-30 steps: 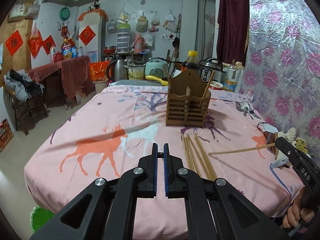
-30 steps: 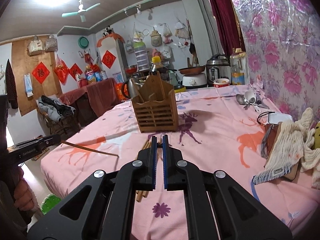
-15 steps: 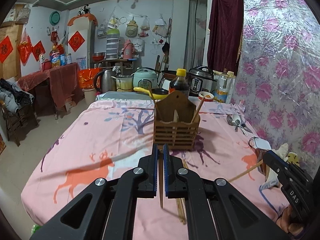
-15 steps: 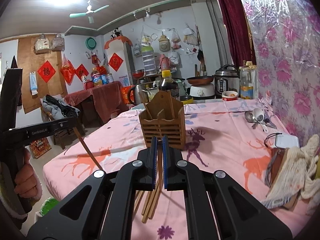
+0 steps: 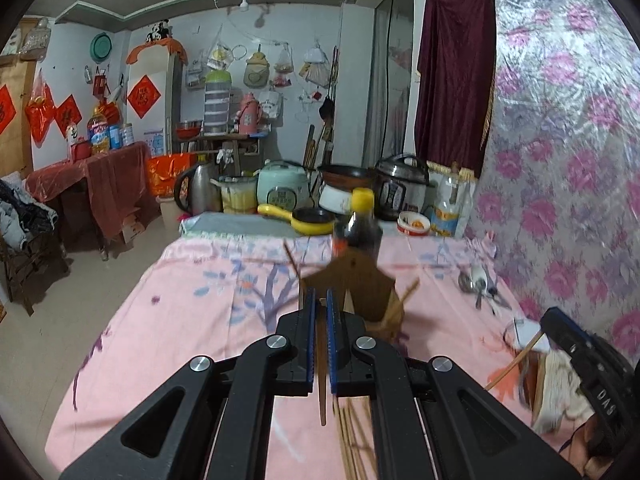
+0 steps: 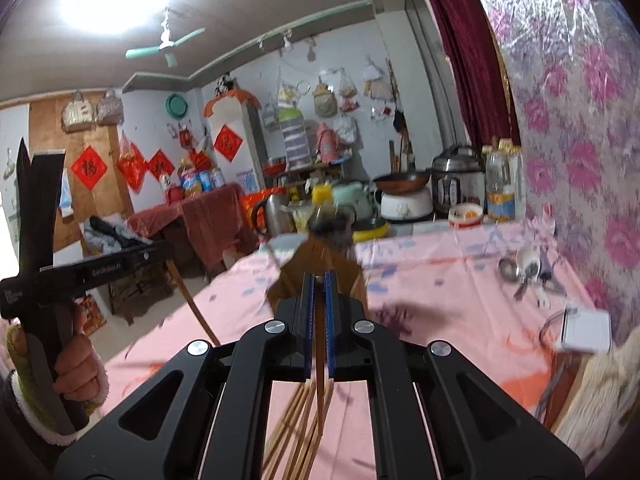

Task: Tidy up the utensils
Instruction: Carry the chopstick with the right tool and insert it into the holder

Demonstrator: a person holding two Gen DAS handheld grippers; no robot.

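Observation:
My left gripper (image 5: 319, 300) is shut on a wooden chopstick (image 5: 322, 396) that hangs down between its jaws. It is raised over the pink tablecloth, just in front of the wooden utensil holder (image 5: 360, 292), which has chopsticks standing in it. My right gripper (image 6: 319, 280) is shut on another chopstick (image 6: 320, 400) that also hangs down, close before the holder (image 6: 316, 264). Several loose chopsticks lie on the cloth below, in the left wrist view (image 5: 352, 436) and in the right wrist view (image 6: 296, 432).
A dark sauce bottle (image 5: 358, 232) stands behind the holder. Spoons (image 5: 478, 284) lie near the flowered wall at right. A white box (image 6: 586, 328) and a cloth (image 6: 604, 392) sit at the right edge. Cookers and pans (image 5: 340, 192) crowd the table's far end.
Both grippers have risen and moved forward toward the holder. Each chopstick, held nearly sideways a second ago, now hangs down from its jaws.

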